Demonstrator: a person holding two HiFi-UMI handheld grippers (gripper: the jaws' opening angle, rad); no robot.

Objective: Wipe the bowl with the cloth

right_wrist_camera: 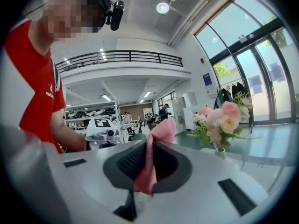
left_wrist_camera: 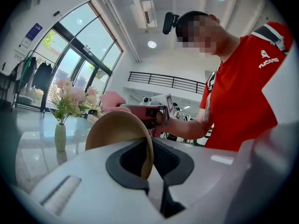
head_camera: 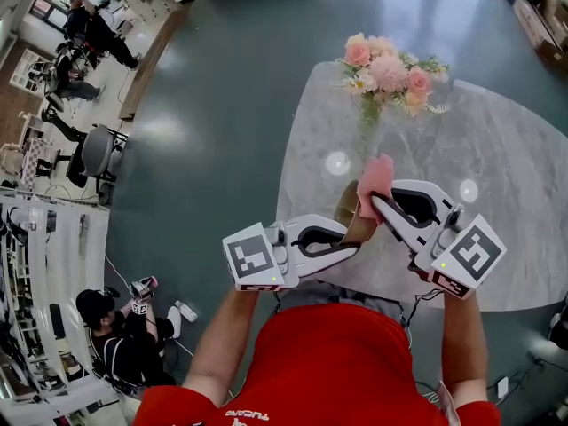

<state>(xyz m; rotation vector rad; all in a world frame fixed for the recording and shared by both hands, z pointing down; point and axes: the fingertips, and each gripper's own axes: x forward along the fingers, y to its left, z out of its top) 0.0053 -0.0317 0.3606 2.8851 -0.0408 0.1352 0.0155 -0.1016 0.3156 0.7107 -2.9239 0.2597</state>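
A tan bowl hangs on edge over the near side of the marble table. My left gripper is shut on its rim. In the left gripper view the bowl rises from between the jaws, its rim pinched at my left gripper. To the bowl's right, my right gripper is shut on a pink cloth, which stands up right beside the bowl. In the right gripper view the cloth is clamped in my right gripper.
A vase of pink flowers stands at the table's far edge. A grey floor lies to the left. A person crouches on the floor at lower left, and other people sit by chairs at upper left.
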